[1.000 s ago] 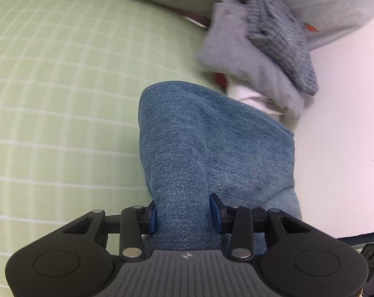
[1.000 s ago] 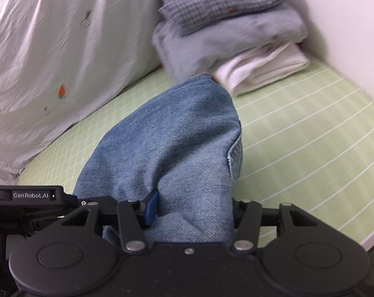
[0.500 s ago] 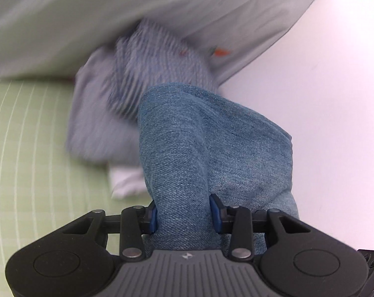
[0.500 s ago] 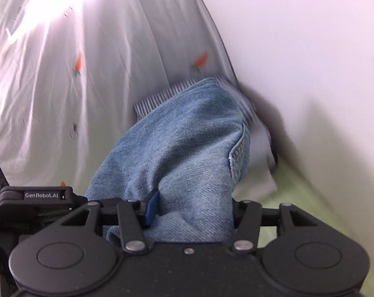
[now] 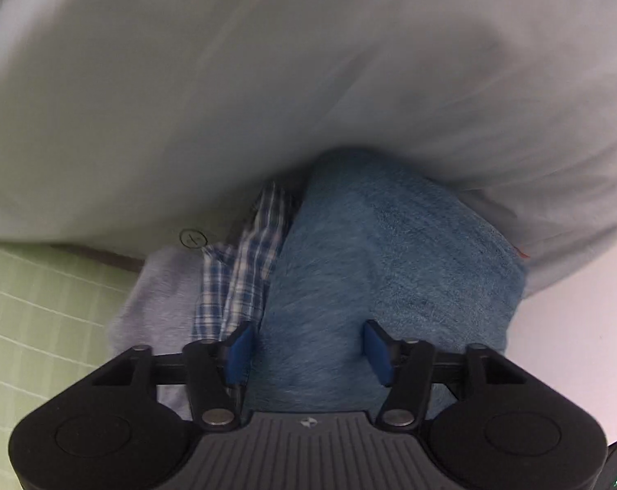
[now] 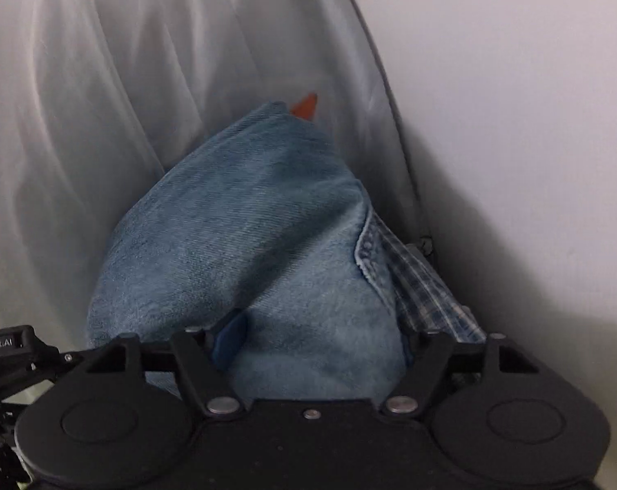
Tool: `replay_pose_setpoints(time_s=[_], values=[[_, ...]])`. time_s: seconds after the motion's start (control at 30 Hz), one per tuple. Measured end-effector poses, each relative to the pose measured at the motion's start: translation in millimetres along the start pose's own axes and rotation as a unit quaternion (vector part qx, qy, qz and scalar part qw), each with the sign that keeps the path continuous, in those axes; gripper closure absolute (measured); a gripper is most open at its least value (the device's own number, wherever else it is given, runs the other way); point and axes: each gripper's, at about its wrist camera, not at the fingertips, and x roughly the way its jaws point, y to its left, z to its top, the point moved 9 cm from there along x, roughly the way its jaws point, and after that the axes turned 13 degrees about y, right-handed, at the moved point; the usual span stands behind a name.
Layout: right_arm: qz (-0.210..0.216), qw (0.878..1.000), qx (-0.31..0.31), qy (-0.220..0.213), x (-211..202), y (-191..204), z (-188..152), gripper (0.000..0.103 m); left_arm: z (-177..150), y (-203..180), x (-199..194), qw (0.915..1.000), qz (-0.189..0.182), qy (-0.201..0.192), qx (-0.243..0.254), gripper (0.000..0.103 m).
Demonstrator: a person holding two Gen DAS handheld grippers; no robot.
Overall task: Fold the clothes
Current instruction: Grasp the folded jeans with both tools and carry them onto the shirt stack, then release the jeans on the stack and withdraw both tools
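Observation:
Folded blue jeans (image 5: 369,261) rest on top of a stack of folded clothes, over a blue plaid shirt (image 5: 243,269) and a grey garment (image 5: 153,298). My left gripper (image 5: 308,351) straddles the near end of the jeans. Its jaws are opening, and the left pad stands off the denim. In the right wrist view the jeans (image 6: 259,237) fill the space between the fingers of my right gripper (image 6: 320,347), whose jaws are also opening. Its right pad is hidden behind the denim. The plaid shirt (image 6: 422,286) peeks out at the right.
A white quilt (image 5: 267,81) with small orange prints bulges right behind the stack and touches the jeans. A pale wall (image 6: 512,122) closes in on the right. The green checked sheet (image 5: 30,318) lies to the left. Part of the left gripper's body (image 6: 6,351) shows at the right wrist view's left edge.
Both grippers carried the jeans across the bed onto the stack by the quilt. Both sets of jaws have spread wider than before, loosening on the denim.

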Motion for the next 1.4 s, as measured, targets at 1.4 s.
replay_pose_setpoints(time_s=[1.4], values=[[-0.164,0.976,-0.117,0.080,-263.1,51.7,-290.9,0.000,-291.2,98.0,-202.3,0.9558,0.157,-0.023,0.248,0.000]])
